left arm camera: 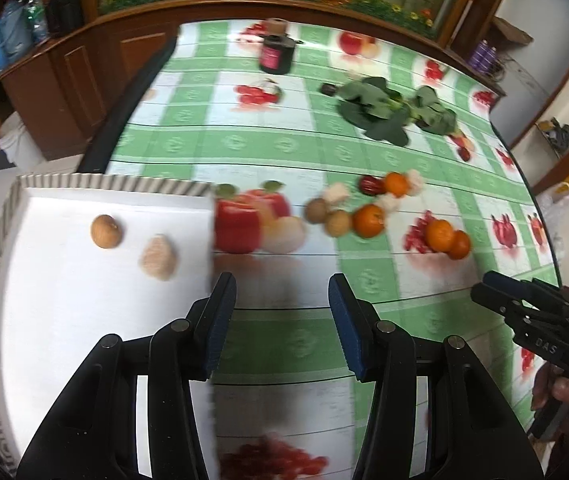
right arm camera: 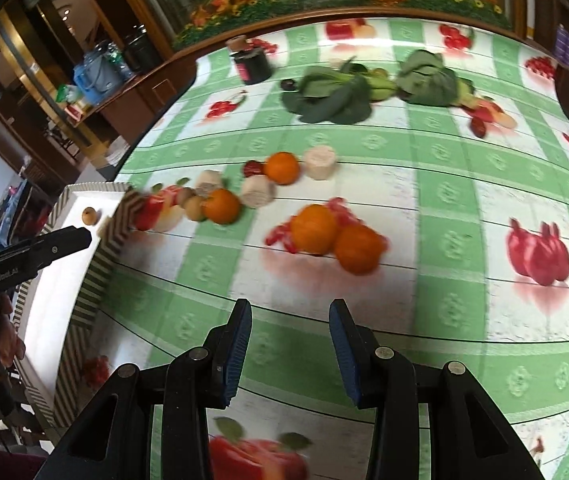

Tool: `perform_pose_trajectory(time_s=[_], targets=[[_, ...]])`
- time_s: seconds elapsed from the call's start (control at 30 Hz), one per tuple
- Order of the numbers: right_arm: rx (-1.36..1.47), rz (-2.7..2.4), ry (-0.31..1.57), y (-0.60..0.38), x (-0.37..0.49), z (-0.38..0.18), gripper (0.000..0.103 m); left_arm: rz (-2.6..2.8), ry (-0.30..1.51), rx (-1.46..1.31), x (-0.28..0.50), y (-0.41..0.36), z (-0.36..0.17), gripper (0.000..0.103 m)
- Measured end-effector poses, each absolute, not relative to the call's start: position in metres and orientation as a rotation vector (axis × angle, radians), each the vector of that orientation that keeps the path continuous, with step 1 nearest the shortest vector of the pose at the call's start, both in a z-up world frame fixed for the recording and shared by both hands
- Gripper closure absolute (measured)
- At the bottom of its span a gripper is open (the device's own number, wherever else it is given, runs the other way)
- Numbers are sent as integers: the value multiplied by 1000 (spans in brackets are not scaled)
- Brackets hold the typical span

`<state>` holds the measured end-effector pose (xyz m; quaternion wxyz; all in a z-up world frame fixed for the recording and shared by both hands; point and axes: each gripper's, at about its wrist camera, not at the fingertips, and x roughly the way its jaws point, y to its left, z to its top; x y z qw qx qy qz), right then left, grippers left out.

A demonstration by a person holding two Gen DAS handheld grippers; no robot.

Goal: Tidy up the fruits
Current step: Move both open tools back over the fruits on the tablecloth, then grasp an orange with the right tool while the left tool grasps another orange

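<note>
A white tray [left arm camera: 84, 320] with a striped rim lies at the table's left; a brown round fruit [left arm camera: 105, 231] and a pale rough fruit [left arm camera: 158, 257] sit in it. On the tablecloth lie several oranges [right arm camera: 314, 228], brown round fruits [left arm camera: 338, 222], pale chunks [right arm camera: 319, 162] and a red date [left arm camera: 372, 185]. My left gripper [left arm camera: 282, 294] is open and empty over the tray's right edge. My right gripper [right arm camera: 290, 320] is open and empty, just in front of two oranges [right arm camera: 358, 248]. The tray also shows in the right wrist view [right arm camera: 96, 280].
Leafy greens [left arm camera: 388, 110] lie at the back of the table. A dark jar [left arm camera: 276, 54] with a small roll behind it stands at the far edge. Wooden cabinets surround the table. The cloth bears printed fruit pictures.
</note>
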<state>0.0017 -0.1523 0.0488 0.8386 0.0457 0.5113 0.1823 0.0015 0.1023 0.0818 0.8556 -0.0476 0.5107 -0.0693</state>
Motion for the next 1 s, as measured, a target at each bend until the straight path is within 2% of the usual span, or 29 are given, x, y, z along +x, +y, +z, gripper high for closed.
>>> perform_pose_trajectory(time_s=[0.67,0.8,1.0], targets=[[-46,440,1060,-166,49,23,63,-225,1124,-70,32,41,60,55],[15,479,1070,-171,51,18,71,-223,1130,-76,41,36,55,55],[59,490,1084,-179,50,19,72,-216,1133,-39,48,26,48,55]])
